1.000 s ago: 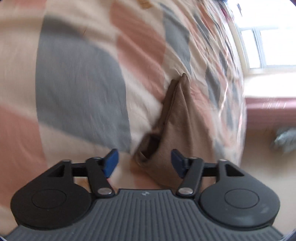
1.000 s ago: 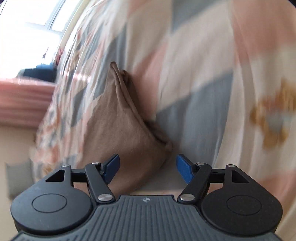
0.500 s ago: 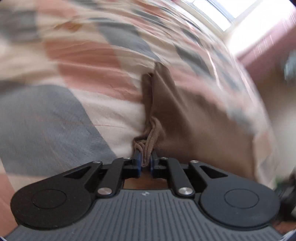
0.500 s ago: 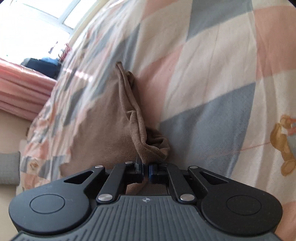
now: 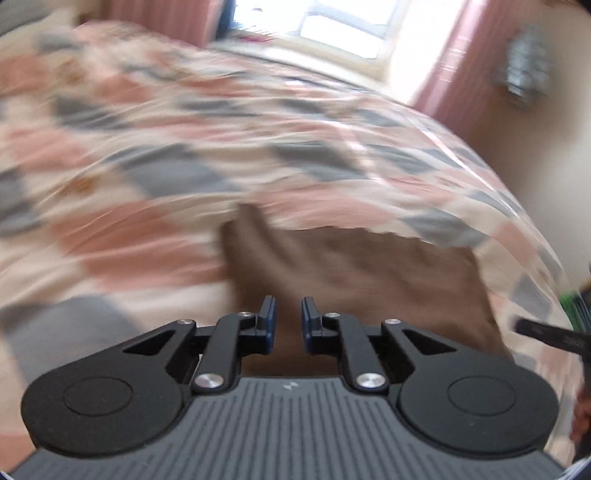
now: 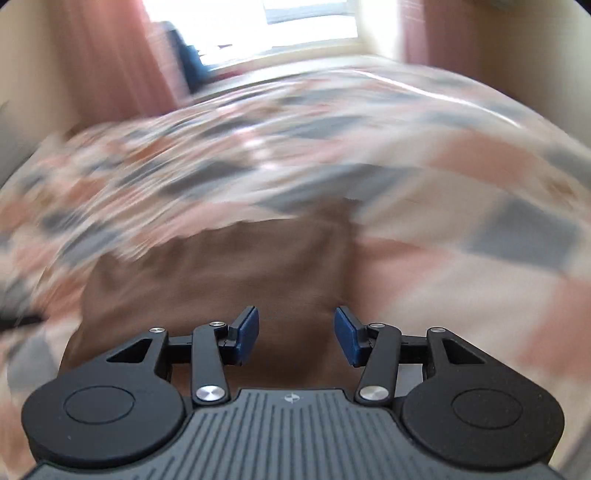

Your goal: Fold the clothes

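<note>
A brown garment (image 5: pixel 354 273) lies flat on the patchwork bedspread (image 5: pixel 155 173), spread sideways just past my left gripper (image 5: pixel 288 325). That gripper's blue pads (image 5: pixel 268 321) stand a little apart with nothing clamped between them. In the right wrist view the same brown garment (image 6: pixel 229 273) lies in front of my right gripper (image 6: pixel 295 332), which is wide open and empty above the cloth's near edge. Both views are blurred by motion.
The bedspread (image 6: pixel 461 236) with pink, grey and cream patches fills both views. A bright window (image 5: pixel 347 29) and pink curtains (image 6: pixel 110 55) stand beyond the bed. A dark bar (image 5: pixel 546 334) pokes in at the right edge of the left wrist view.
Half a second ago both grippers were shut on bunched corners of the brown garment. Both have opened and let go, and the garment now lies flat and wide on the bed.
</note>
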